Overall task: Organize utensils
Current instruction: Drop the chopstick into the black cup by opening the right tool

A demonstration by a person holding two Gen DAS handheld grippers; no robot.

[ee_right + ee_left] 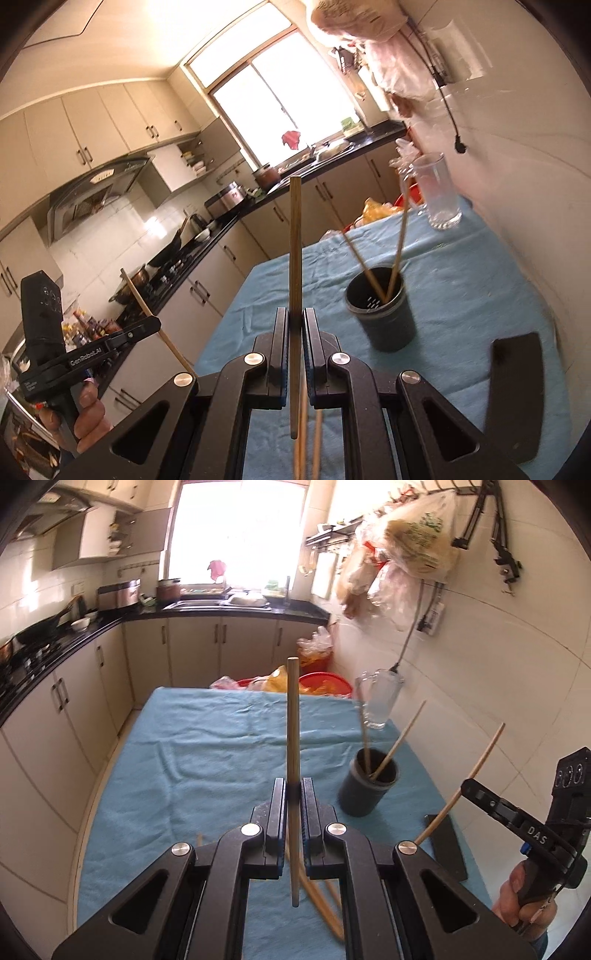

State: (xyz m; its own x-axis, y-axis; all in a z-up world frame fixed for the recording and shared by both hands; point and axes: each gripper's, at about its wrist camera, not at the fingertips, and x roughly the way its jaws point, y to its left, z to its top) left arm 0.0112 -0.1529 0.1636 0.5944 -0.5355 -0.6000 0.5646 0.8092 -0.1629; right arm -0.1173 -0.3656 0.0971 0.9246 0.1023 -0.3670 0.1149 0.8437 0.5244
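Both claws pinch a chopstick above the blue-clothed counter (192,738).

Left claw (293,794) grips chopstick (293,738); right claw (295,317) grips another (295,240). Loose chopsticks (321,904) lie partly hidden beneath. Holder (384,314) stands near. Legible: "DAS", "GenRobot.AI".

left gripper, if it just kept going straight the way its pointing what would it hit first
Probably nothing soon: the left gripper, shut on a chopstick, aims over bare blue cloth. The dark holder sits off to the right. Depth is unclear.
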